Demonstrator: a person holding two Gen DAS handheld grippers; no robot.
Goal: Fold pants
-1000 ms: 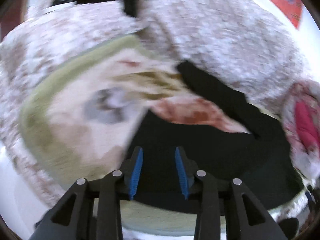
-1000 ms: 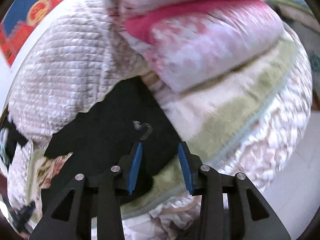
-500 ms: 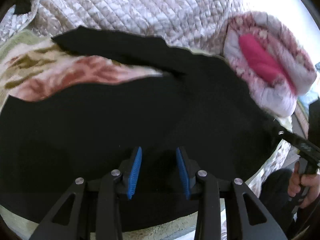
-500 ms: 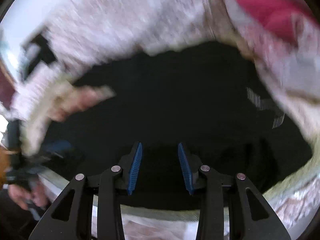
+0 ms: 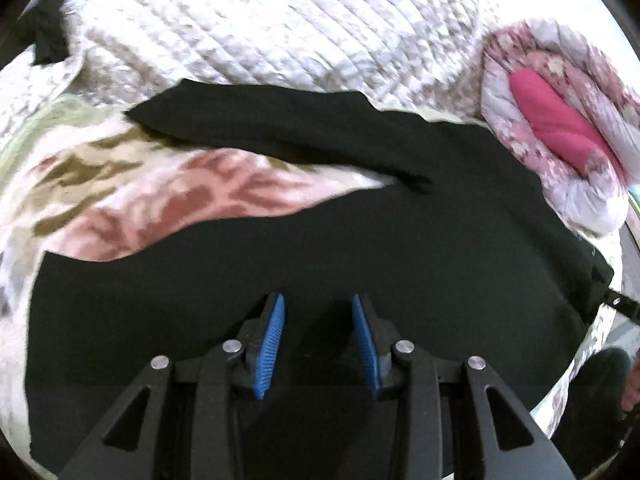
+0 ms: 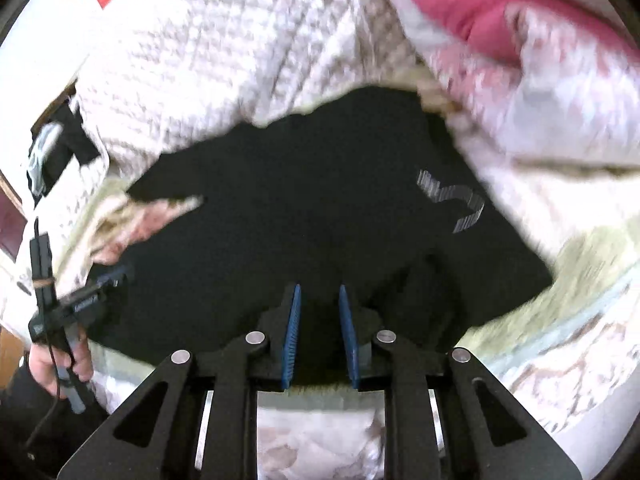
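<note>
1. Across the middle of both wrist views, one pair of black pants (image 5: 360, 264) is seen spread flat on a bed, with its two legs running toward nine and ten o'clock in the left view.
2. A wedge of the floral bedspread (image 5: 160, 200) is left bare between the two legs.
3. The far edge of the pants is bordered from ten to one o'clock by one white quilted blanket (image 5: 280, 24); one rolled pink floral quilt (image 5: 560, 128) is pressed close at two o'clock.
4. The near edge of the pants is laid close to the bed's edge, where little open room is left.
5. The left gripper (image 5: 318, 340) is held spread above the black cloth; nothing is pinched between its two blue pads.
6. The right gripper (image 6: 319, 332) is being closed at the near hem of the pants (image 6: 320, 208); whether the cloth is caught between its pads cannot be told.
7. One pale striped logo (image 6: 452, 200) is seen on the pants at two o'clock in the right view.
</note>
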